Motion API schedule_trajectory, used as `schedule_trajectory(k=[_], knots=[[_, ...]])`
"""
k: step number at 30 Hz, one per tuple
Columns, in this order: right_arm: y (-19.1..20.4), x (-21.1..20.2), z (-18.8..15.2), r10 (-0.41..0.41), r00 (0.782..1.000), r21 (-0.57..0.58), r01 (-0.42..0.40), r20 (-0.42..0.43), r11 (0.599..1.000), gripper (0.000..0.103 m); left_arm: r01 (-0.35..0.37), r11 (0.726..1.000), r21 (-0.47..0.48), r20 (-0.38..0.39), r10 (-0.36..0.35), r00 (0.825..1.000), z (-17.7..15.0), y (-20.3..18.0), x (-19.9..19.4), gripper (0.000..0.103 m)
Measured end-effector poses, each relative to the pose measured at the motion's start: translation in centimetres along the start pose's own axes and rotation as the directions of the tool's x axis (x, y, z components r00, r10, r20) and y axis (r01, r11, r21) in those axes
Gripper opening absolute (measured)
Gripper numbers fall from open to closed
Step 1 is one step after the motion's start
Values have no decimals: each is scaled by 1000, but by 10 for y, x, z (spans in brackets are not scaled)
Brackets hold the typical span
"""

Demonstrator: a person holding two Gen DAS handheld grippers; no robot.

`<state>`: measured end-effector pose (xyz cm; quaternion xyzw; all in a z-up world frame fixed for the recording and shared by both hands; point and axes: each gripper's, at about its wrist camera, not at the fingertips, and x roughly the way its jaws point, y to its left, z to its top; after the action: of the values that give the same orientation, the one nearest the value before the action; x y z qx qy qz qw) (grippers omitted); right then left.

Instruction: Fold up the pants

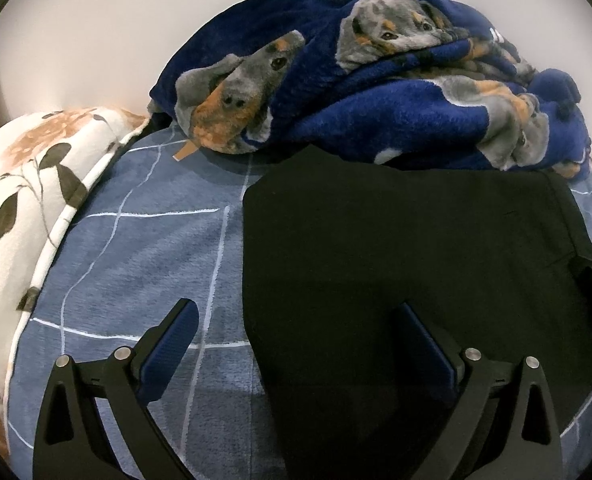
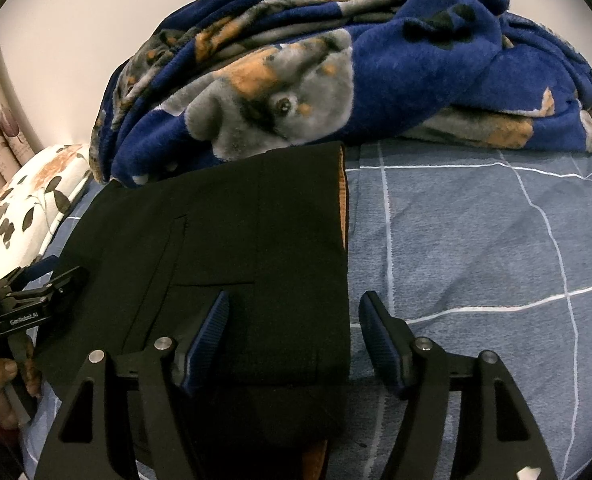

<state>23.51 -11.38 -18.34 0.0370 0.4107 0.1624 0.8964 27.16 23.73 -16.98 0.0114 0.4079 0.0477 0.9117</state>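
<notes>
Black pants [image 1: 396, 248] lie folded flat on the blue checked bedsheet [image 1: 135, 264]. In the right wrist view the pants [image 2: 231, 232] show a pocket seam and an orange lining at their right edge. My left gripper [image 1: 296, 316] is open and empty, its jaws straddling the pants' left edge. My right gripper [image 2: 293, 312] is open and empty, its jaws straddling the pants' right edge. The left gripper also shows at the left edge of the right wrist view [image 2: 55, 280], and part of the right gripper shows at the right edge of the left wrist view.
A heaped blue dog-print blanket [image 1: 376, 80] lies behind the pants, touching their far edge; it also fills the back of the right wrist view [image 2: 336, 72]. A floral pillow [image 1: 23, 200] lies at the left. A pale wall stands behind.
</notes>
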Motion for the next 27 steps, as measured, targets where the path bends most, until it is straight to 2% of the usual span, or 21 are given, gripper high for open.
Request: schedule_trajectory(k=[27], knots=[[1, 0, -1, -43, 999, -10, 43, 4, 999, 73, -12, 1000, 4, 4, 12, 1000, 0, 0, -2, 100]])
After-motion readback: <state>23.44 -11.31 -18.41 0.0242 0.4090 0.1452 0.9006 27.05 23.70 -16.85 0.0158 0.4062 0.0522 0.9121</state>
